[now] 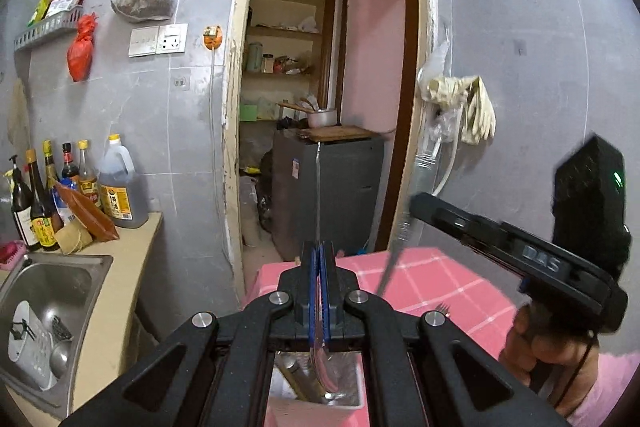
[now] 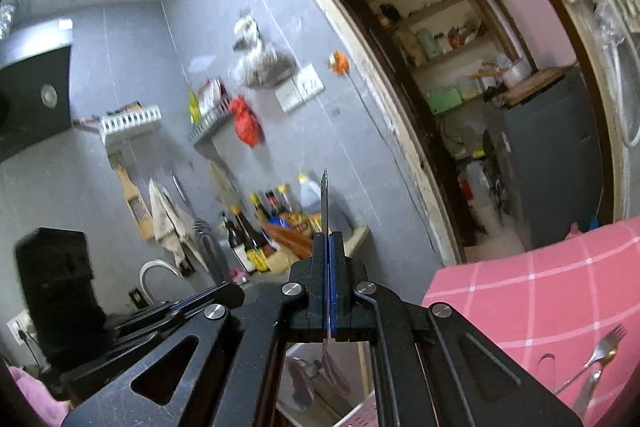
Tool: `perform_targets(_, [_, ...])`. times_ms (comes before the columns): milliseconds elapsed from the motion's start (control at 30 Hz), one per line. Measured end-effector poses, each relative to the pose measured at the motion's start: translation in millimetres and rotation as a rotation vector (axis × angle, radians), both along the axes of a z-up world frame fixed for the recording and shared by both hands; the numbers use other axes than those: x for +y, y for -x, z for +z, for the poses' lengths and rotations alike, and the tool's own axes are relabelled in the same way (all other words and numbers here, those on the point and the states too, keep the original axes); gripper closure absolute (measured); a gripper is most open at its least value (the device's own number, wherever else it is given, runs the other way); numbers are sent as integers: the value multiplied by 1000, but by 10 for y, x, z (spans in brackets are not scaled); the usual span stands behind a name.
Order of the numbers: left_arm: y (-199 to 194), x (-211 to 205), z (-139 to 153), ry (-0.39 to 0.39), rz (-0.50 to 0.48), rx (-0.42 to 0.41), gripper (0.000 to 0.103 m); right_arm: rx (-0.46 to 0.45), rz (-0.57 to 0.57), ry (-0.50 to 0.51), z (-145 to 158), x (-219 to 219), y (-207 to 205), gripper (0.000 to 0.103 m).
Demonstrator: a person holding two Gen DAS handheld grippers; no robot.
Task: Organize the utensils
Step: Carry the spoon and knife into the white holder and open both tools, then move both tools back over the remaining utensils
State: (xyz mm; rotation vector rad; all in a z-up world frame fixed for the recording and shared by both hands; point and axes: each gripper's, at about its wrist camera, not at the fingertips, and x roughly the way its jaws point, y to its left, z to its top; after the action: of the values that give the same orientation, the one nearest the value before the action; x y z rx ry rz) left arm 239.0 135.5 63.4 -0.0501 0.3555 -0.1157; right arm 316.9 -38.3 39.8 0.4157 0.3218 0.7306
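My left gripper [image 1: 319, 247] is shut on a slim metal spoon [image 1: 318, 187]. Its handle sticks out forward and its bowl hangs under the jaws. Below it stands a white utensil holder [image 1: 354, 387] with several utensils inside. My right gripper [image 2: 329, 239] is shut on a long flat metal utensil [image 2: 325, 195], seen edge-on; I cannot tell its kind. In the left wrist view the right gripper [image 1: 416, 203] hovers at the right, and its utensil [image 1: 400, 231] is blurred. A fork [image 2: 600, 351] and another utensil [image 2: 586, 391] lie on the pink checked tablecloth [image 2: 520, 287].
A steel sink [image 1: 48, 307] with dishes sits at the left. Sauce bottles [image 1: 80, 187] crowd the counter behind it. An open doorway with a grey cabinet [image 1: 332, 187] lies straight ahead. Gloves [image 1: 472, 111] hang on the right wall. A hand [image 1: 536, 339] grips the right tool.
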Motion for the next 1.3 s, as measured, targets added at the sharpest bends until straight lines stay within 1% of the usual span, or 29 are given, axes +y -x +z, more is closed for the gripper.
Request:
perform_targets(167, [-5, -30, -229, -25, -16, 9, 100, 36, 23, 85, -247, 151, -140, 102])
perform_targets(233, [-10, -58, -303, -33, -20, 18, 100, 46, 33, 99, -301, 169, -161, 102])
perform_targets(367, [-50, -33, -416, -18, -21, 52, 100, 59, 50, 120, -380, 174, -163, 101])
perform_targets(533, [-87, 44, -510, 19, -11, 95, 100, 77, 64, 142, -440, 172, -168, 101])
perform_targets(733, [-91, 150, -572, 102, -3, 129, 100, 104, 81, 171, -497, 189, -155, 101])
perform_targets(800, [-85, 168, -572, 117, -5, 133, 94, 110, 83, 180, -512, 170, -143, 101])
perform_targets(867, [-61, 178, -558, 128, 1, 126, 81, 110, 77, 179, -503, 128, -129, 100])
perform_targets(900, [-48, 185, -550, 140, -2, 119, 78, 109, 74, 178, -487, 112, -123, 99])
perform_targets(967, [-23, 186, -527, 158, 4, 104, 69, 106, 64, 176, -460, 45, -109, 98])
perform_targets(1033, [-6, 182, -503, 175, 15, 91, 67, 101, 44, 175, -429, -33, -88, 98])
perform_targets(1100, [4, 171, -480, 178, 31, 77, 63, 94, 19, 176, -387, -119, -66, 97])
perform_targets(1133, [17, 159, -467, 177, 40, 69, 58, 87, -1, 178, -358, -182, -42, 95])
perform_targets(1167, [27, 135, -448, 172, 54, 58, 52, 78, -27, 181, -335, -258, -7, 85])
perform_targets(1200, [34, 114, -434, 169, 63, 50, 49, 69, -47, 180, -301, -330, 16, 73])
perform_targets(1267, [44, 71, -407, 164, 78, 34, 36, 49, -94, 183, -255, -489, 88, 63])
perform_targets(1300, [49, 34, -393, 161, 91, 25, 32, 41, -113, 189, -221, -563, 112, 62])
